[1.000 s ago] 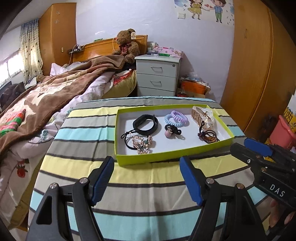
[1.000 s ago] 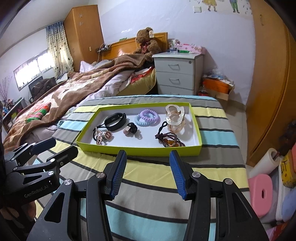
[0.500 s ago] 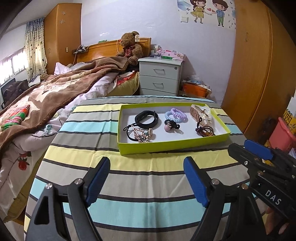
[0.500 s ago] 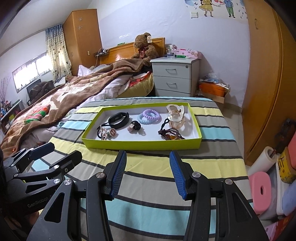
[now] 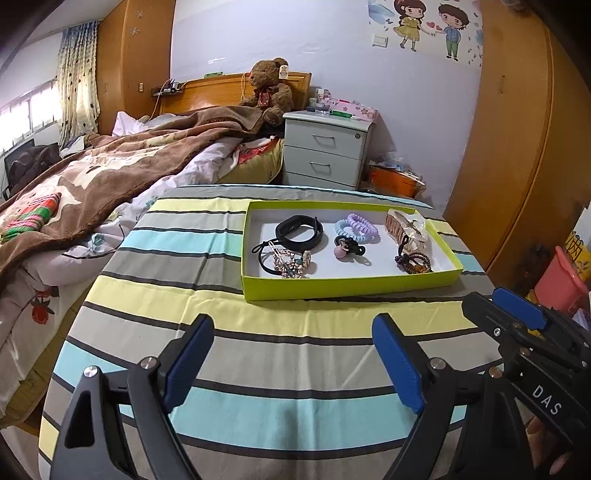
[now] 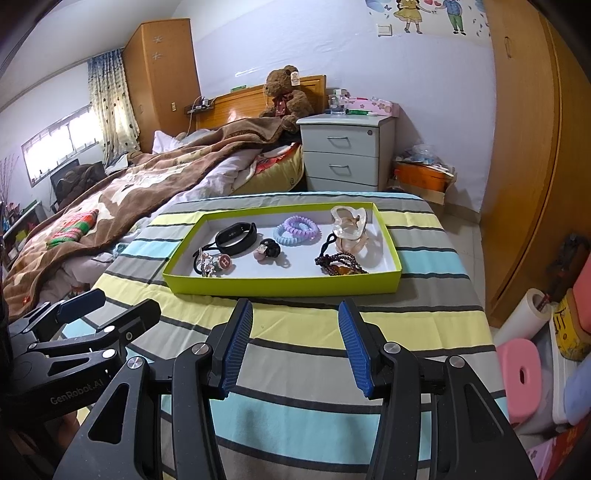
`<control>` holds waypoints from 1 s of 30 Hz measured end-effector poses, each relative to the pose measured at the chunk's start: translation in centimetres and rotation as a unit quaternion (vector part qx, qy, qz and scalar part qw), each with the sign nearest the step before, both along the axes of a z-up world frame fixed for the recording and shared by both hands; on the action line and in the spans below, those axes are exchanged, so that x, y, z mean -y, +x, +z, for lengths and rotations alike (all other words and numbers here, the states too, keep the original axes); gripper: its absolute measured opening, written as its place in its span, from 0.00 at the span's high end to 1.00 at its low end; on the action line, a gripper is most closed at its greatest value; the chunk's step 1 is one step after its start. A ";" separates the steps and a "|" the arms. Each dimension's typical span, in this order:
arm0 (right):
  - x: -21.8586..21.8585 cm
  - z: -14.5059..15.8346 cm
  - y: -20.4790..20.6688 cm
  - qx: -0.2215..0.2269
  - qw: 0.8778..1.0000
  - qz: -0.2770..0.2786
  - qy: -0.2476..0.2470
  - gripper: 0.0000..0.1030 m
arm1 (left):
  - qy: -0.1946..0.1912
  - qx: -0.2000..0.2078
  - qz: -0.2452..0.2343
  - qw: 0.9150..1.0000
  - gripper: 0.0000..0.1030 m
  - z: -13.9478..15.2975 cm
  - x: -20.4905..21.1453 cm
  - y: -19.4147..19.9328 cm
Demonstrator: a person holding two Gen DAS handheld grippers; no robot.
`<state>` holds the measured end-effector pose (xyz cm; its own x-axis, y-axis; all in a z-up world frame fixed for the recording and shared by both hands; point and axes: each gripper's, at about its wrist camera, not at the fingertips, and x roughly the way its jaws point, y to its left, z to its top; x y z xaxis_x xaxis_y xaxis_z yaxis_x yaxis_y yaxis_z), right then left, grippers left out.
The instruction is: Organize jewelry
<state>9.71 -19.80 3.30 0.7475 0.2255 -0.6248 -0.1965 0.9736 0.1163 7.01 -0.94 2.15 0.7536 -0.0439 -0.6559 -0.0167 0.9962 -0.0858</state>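
Stood against a pale lilac wall (image 5: 258, 33): grey nightstand (image 5: 327, 147), with unmade bed (image 5: 110, 173) to its left, wooden wardrobe (image 5: 517, 147) to its right, curtained window (image 5: 33, 110) beyond the bed.

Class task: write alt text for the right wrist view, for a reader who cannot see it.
A lime-green tray holding hair ties, a black band, beads and a hair claw sits on a striped tablecloth. The open, empty right gripper hovers in front of it, the left gripper beside it. A bedroom lies behind.

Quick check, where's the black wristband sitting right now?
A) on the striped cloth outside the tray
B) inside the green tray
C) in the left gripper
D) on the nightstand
B: the black wristband lies on the white floor of the green tray, beside the spiral hair ties.
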 end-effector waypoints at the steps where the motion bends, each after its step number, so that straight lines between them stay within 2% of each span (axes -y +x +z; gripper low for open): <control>1: 0.0 0.0 0.0 0.000 1.000 0.000 0.000 0.52 | -0.002 0.000 0.001 1.000 0.14 0.0 -0.1 0.0; 30: -0.1 0.0 -0.1 -0.002 1.000 0.001 -0.004 0.52 | 0.008 -0.004 0.011 1.000 0.12 0.0 0.0 -0.3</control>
<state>9.62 -19.73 3.27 0.7451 0.2212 -0.6292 -0.1976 0.9743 0.1085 6.72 -0.97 2.15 0.7492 -0.0166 -0.6621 -0.0391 0.9968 -0.0692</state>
